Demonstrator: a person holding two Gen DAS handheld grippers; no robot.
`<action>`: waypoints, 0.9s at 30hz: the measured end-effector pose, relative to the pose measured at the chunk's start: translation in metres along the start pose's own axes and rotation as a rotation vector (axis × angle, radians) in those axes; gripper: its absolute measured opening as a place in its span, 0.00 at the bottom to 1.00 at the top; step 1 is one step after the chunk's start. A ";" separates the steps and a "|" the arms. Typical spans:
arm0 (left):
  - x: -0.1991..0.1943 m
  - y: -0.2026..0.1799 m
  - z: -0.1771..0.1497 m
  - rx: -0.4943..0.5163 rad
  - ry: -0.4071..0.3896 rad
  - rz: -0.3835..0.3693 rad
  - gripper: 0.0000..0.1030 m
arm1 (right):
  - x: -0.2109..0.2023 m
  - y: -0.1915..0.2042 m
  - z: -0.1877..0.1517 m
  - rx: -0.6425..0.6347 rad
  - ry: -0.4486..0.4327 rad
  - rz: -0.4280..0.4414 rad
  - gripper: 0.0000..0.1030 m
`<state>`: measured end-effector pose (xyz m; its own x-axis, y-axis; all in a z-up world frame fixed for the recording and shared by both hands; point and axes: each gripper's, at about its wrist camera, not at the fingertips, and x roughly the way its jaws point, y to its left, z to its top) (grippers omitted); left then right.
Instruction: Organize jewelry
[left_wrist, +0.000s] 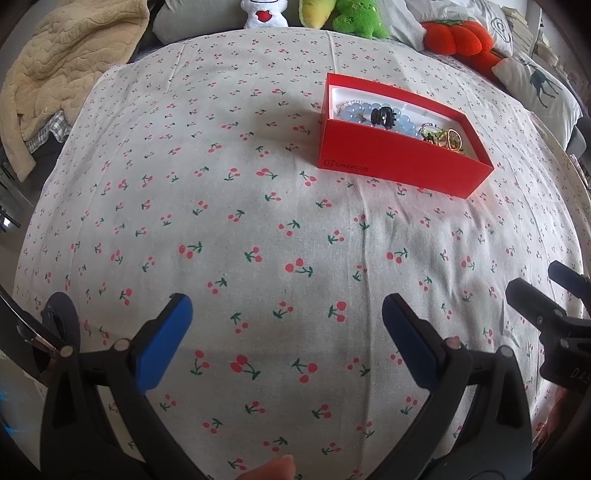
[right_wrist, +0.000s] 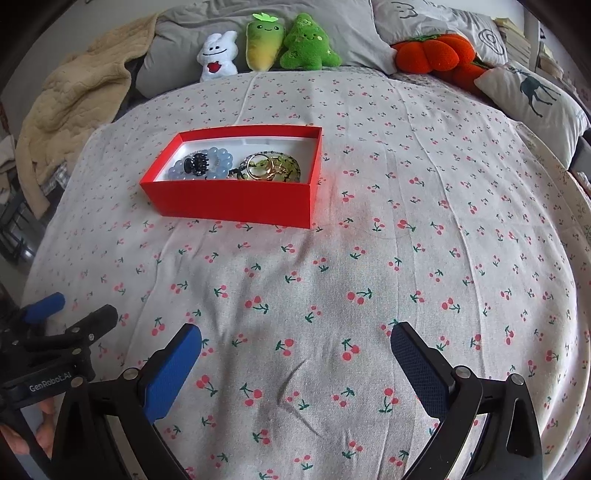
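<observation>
A red box (left_wrist: 399, 166) (right_wrist: 229, 203) sits on the cherry-print bedspread, with jewelry inside. It holds a pale blue bead bracelet (right_wrist: 218, 157) (left_wrist: 354, 112), a black hair claw (right_wrist: 197, 164) (left_wrist: 382, 116), and gold rings with a green piece (right_wrist: 271, 168) (left_wrist: 452, 138). My left gripper (left_wrist: 287, 308) hovers open over bare cloth, well short of the box. My right gripper (right_wrist: 295, 339) is open too, nothing between its blue pads, the box far ahead to its left. The left gripper (right_wrist: 55, 314) shows at the left edge of the right wrist view.
Plush toys (right_wrist: 266, 46), an orange plush (right_wrist: 436, 51) and pillows (right_wrist: 532, 99) line the far side of the bed. A beige blanket (right_wrist: 74, 107) is heaped at the far left. The bedspread (right_wrist: 369, 240) around the box is bare. A fingertip (left_wrist: 273, 469) shows at the bottom.
</observation>
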<state>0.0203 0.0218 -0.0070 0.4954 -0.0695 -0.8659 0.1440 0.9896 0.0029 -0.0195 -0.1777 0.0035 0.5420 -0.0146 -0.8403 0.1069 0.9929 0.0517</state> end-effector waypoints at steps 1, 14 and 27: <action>-0.001 -0.001 0.000 0.001 -0.001 -0.001 0.99 | -0.001 0.001 0.000 -0.003 -0.003 -0.001 1.00; -0.006 -0.005 0.000 0.005 -0.018 0.003 0.99 | -0.005 0.002 -0.001 0.007 -0.015 -0.008 1.00; -0.007 -0.008 -0.002 0.011 -0.025 0.013 0.99 | -0.005 0.003 -0.001 0.012 -0.014 -0.013 1.00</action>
<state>0.0134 0.0143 -0.0017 0.5183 -0.0604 -0.8530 0.1469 0.9890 0.0193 -0.0226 -0.1748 0.0069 0.5522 -0.0297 -0.8332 0.1245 0.9911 0.0472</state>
